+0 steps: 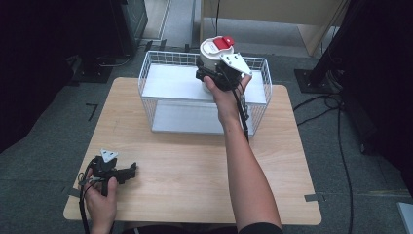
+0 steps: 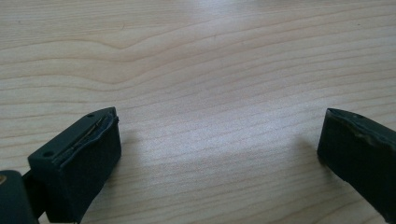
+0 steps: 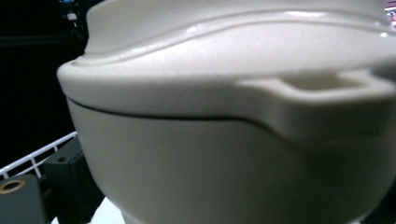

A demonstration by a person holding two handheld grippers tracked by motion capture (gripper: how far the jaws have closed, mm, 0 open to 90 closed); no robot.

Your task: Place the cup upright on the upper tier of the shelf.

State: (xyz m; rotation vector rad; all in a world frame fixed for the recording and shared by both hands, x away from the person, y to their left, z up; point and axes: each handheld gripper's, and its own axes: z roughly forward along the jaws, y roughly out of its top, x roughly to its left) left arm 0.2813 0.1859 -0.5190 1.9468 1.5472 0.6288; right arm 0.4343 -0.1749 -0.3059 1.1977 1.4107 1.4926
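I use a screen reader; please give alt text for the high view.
The right gripper holds a white jar with a red-tabbed lid over a wire basket on a wooden table. The left gripper rests open near the table's front-left corner.

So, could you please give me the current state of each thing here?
White container: upright, lid on, gripped over the basket.
Wire basket: upright on the table.
Right gripper: shut on the container.
Left gripper: open, resting on the table.
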